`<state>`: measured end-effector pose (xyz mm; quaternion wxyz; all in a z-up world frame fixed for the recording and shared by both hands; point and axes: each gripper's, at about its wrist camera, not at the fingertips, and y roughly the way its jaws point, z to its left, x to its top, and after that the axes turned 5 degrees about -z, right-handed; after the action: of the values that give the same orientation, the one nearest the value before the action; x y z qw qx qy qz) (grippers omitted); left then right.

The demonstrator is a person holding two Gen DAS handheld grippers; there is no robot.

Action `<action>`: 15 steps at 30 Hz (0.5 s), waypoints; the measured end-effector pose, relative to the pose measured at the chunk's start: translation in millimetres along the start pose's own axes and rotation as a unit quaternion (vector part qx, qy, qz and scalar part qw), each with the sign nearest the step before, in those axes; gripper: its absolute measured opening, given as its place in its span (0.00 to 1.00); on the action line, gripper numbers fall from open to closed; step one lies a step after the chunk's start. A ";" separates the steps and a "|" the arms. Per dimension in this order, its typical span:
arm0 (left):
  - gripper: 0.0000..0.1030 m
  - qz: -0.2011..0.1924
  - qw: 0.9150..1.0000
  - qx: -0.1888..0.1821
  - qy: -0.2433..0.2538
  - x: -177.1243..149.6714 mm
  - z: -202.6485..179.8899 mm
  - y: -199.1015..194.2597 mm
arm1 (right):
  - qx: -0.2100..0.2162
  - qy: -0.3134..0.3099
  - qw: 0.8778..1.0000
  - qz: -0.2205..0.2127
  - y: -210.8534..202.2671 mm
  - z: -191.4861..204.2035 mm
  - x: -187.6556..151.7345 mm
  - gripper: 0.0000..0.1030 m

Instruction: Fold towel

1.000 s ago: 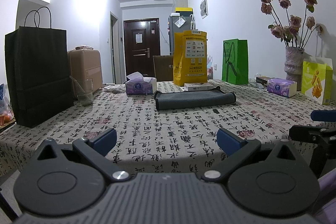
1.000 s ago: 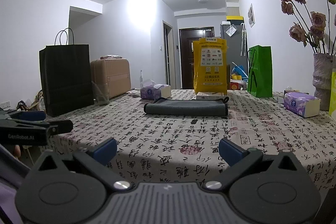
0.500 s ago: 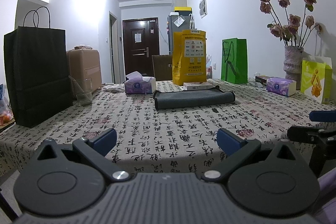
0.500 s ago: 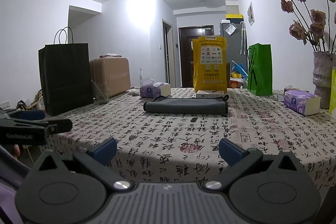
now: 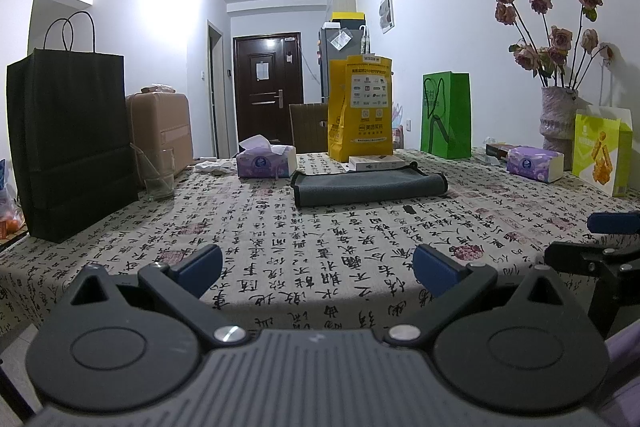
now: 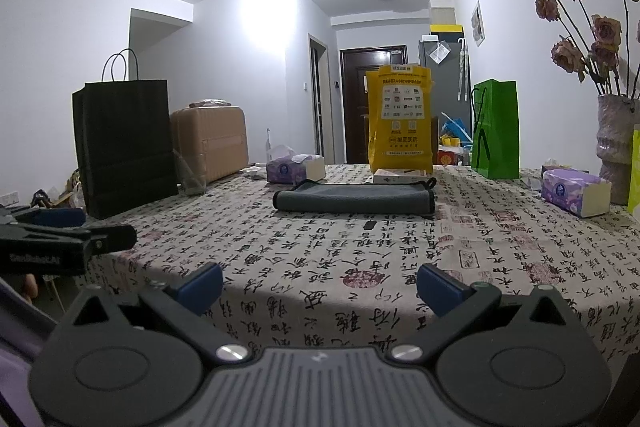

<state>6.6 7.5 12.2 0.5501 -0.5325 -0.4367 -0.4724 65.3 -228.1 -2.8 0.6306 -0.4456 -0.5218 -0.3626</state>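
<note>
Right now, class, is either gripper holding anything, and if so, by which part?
Nothing is held. The left gripper and right gripper are both open and empty; the towel lies untouched on the table.

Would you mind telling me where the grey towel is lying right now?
The grey towel lies mid-table in both wrist views, just in front of the yellow bag, with the purple tissue box to its left.

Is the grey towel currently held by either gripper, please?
No, the grey towel lies alone on the table, far beyond the open left gripper and right gripper.
</note>
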 end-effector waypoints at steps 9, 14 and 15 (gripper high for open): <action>1.00 0.002 1.000 -0.001 0.001 -1.8 -1.3 0.3 | 0.000 0.002 1.000 0.007 2.7 0.1 -1.2 1.00; 1.00 0.002 1.000 -0.001 0.001 -2.1 -1.9 0.9 | 0.000 0.002 1.000 0.008 3.0 0.3 -1.2 1.00; 1.00 0.003 1.000 -0.001 0.001 -2.9 -1.9 0.7 | 0.000 0.002 1.000 0.009 3.1 0.3 -1.3 1.00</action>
<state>6.7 5.8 9.2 0.5513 -0.5336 -0.4341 -0.4722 67.9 -226.7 -4.6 0.6346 -0.4494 -0.5169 -0.3579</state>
